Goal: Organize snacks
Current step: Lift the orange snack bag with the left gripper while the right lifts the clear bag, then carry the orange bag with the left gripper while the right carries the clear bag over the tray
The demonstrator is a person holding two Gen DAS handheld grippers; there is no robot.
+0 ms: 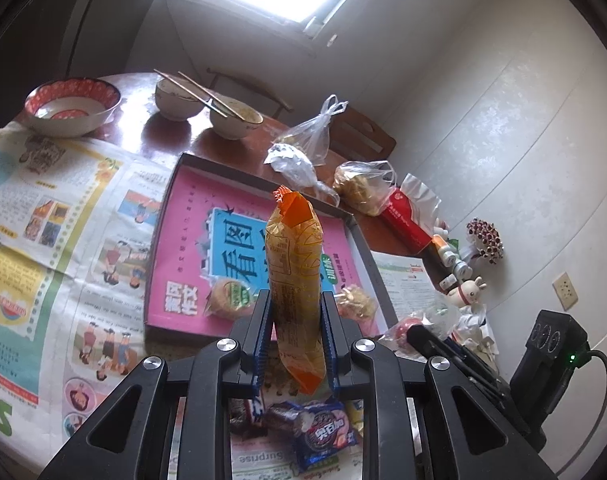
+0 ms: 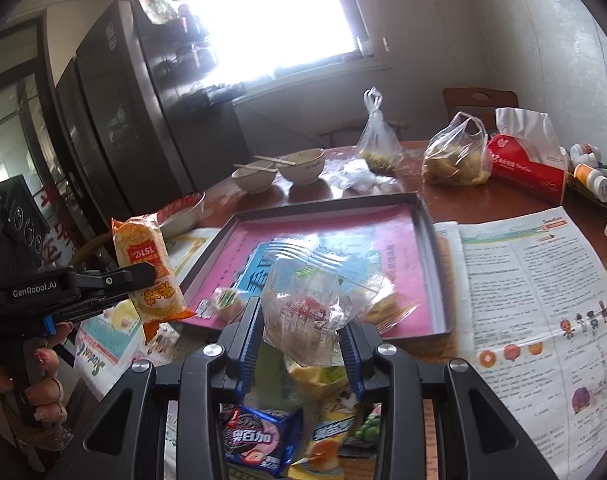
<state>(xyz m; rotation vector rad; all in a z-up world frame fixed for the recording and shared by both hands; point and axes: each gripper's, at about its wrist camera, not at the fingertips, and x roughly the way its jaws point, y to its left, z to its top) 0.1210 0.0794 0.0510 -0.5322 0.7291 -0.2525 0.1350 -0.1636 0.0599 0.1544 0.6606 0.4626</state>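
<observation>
Orange crinkled cracker packet (image 1: 294,276), long and upright, is pinched in the left gripper (image 1: 295,320) above the pink-lined shallow tray's (image 1: 175,176) near edge. Right gripper (image 2: 299,332) grips a crumpled clear wrapper (image 2: 303,312); contents blurred. Wrapped snacks (image 2: 259,436) below are partly hidden.

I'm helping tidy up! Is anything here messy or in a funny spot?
Yes. Two dirty bowls with chopsticks across them sit by the snack tray. Snack packets lie heaped on the newspaper, outside the tray. Both tongs hold snacks in mid-air: an orange packet and a clear wrapped snack.
</observation>
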